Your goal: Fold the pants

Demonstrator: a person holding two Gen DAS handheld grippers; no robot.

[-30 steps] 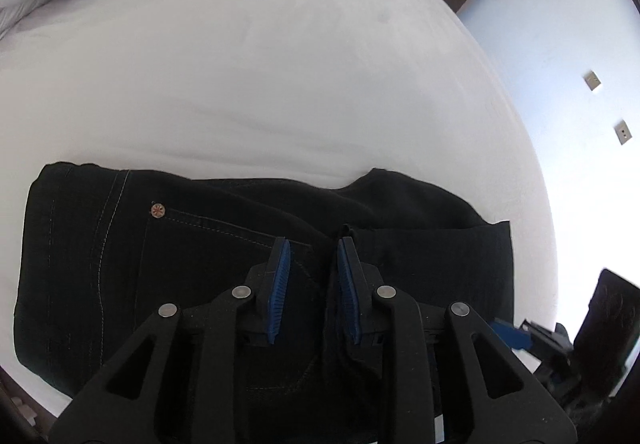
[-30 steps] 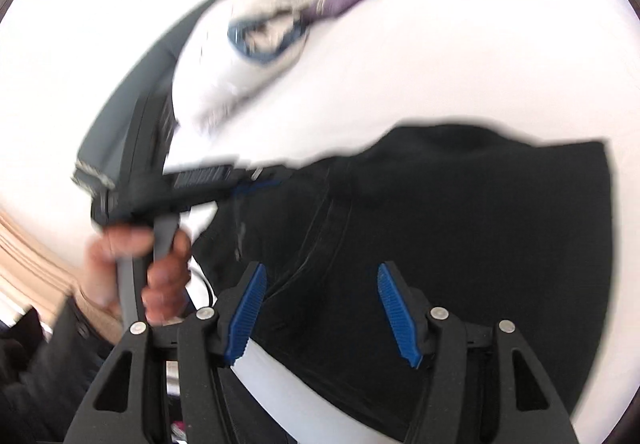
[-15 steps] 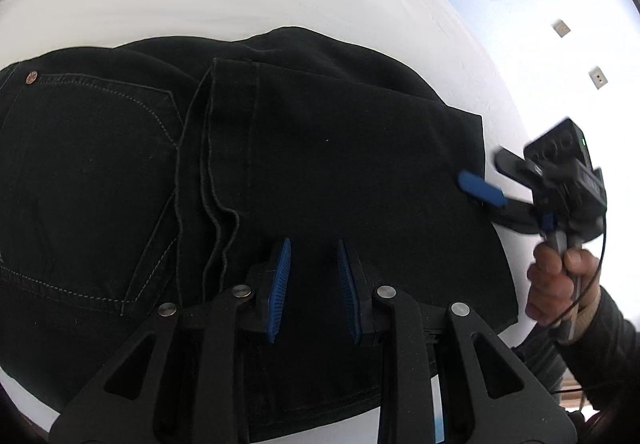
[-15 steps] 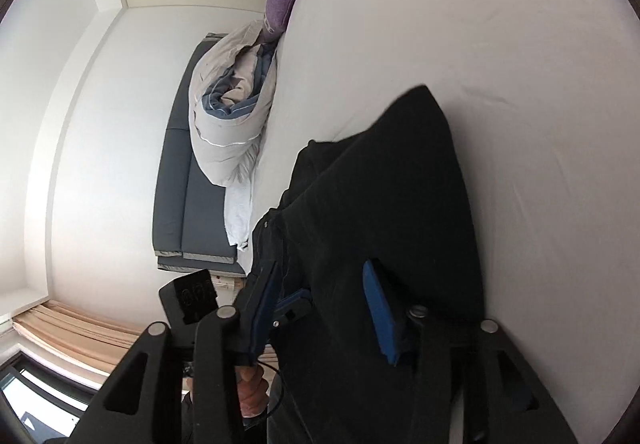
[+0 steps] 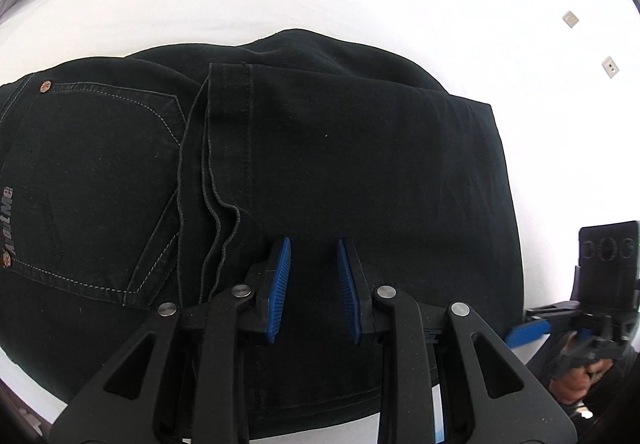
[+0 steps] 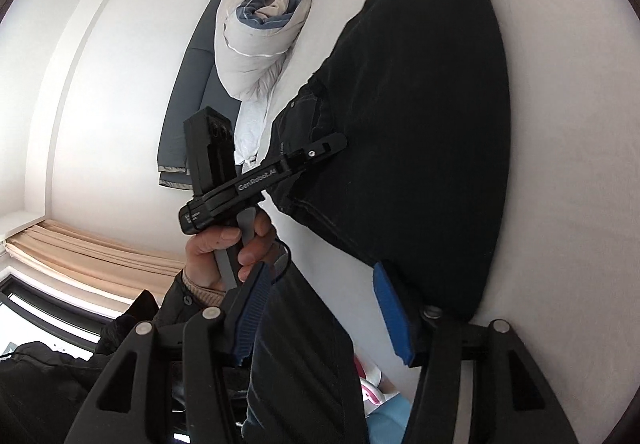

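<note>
Here the black pants (image 5: 360,164) lie folded on the white bed (image 5: 240,4), near its front edge. The legs are laid over the seat part, so the hems end beside the back pocket (image 5: 100,184), which has light stitching and a small copper rivet at its corner. The cloth lies mostly flat, with a soft bump along the far edge.

The left gripper (image 5: 314,284) hangs over the near part of the folded legs. Its blue pads (image 5: 280,284) stand a little apart with no cloth between them, so it is released. Whether the tips touch the fabric, I cannot tell.

The right gripper (image 6: 320,316) is at the right end of the pants, wide open and holding nothing; one blue pad (image 6: 390,312) is just beside the fold edge.
</note>
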